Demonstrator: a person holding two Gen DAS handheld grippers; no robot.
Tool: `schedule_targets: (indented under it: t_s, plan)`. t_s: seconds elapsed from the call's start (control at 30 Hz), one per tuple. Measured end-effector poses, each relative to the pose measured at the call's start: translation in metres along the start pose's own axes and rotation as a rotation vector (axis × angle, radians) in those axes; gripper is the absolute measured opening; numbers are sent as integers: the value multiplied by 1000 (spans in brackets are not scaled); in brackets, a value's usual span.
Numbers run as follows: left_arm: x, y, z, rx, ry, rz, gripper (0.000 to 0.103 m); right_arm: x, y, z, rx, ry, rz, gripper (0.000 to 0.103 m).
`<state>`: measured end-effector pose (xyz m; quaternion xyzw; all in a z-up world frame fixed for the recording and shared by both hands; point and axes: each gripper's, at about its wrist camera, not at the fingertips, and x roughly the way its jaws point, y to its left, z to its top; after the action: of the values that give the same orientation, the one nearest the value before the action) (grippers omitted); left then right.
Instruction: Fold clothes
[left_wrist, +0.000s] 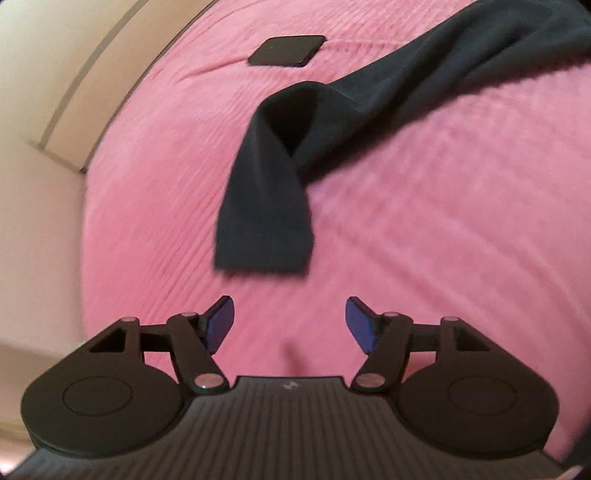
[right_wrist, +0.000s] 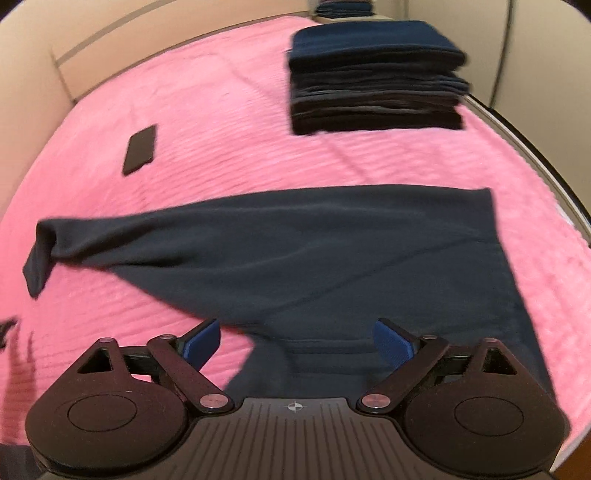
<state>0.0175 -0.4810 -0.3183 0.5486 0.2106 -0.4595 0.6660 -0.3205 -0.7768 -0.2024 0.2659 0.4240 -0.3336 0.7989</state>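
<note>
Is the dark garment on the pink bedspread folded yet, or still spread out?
Spread out. The dark garment lies mostly flat on the pink bedspread, one sleeve stretched sideways and bent over itself; neither open claw holds it.

Matte black plastic left hand-held gripper (left_wrist: 290, 325) and right hand-held gripper (right_wrist: 295, 341), blue ribbed fingertip pads (left_wrist: 221, 323), angled linkage arms, silver pivot screws (right_wrist: 212, 400), round side discs, ribbed grey base, small crosshair mark (right_wrist: 294, 406)
</note>
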Motion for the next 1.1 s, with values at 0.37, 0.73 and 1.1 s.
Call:
schedule_targets:
  t_s: [0.37, 0.73, 1.1]
  plan:
    - [36, 53, 18, 103, -100, -66, 3, 35, 74, -8, -69, 54, -15, 103]
    - [47, 229, 91, -249, -110, -76, 22, 38, 107, 21, -68, 10, -4, 103]
    - [82, 115, 30, 221, -92, -112, 42, 55, 102, -4, -83, 86, -36, 103]
